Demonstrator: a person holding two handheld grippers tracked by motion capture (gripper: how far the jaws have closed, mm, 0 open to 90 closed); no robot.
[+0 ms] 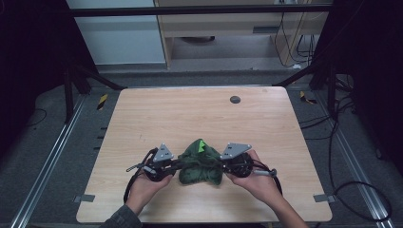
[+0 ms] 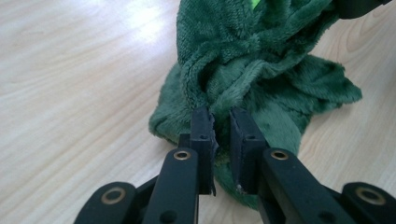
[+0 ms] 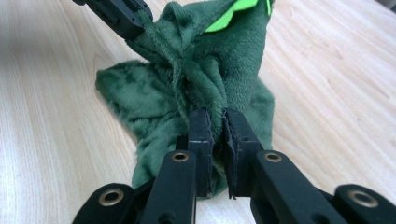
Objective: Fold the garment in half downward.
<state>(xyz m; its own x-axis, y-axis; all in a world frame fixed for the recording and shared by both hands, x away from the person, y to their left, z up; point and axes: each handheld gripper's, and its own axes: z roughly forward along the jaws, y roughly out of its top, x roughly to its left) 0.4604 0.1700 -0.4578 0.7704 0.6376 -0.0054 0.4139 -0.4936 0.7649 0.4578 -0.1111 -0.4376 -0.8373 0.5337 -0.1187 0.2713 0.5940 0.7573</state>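
I hold the green cloth (image 1: pixel 201 164) from both sides: my left gripper (image 2: pixel 222 122) pinches it at 9 o'clock, my right gripper (image 3: pixel 217 122) at 3 o'clock. It sits bunched on the surface (image 1: pixel 190 114), probably so I can spread it.

high view sits above the near edge of the table (image 1: pixel 199 102), looking forward and down from well back. both gripper views ride low, right up against the green cloth (image 2: pixel 261 60) from opposite sides, so all three share it.
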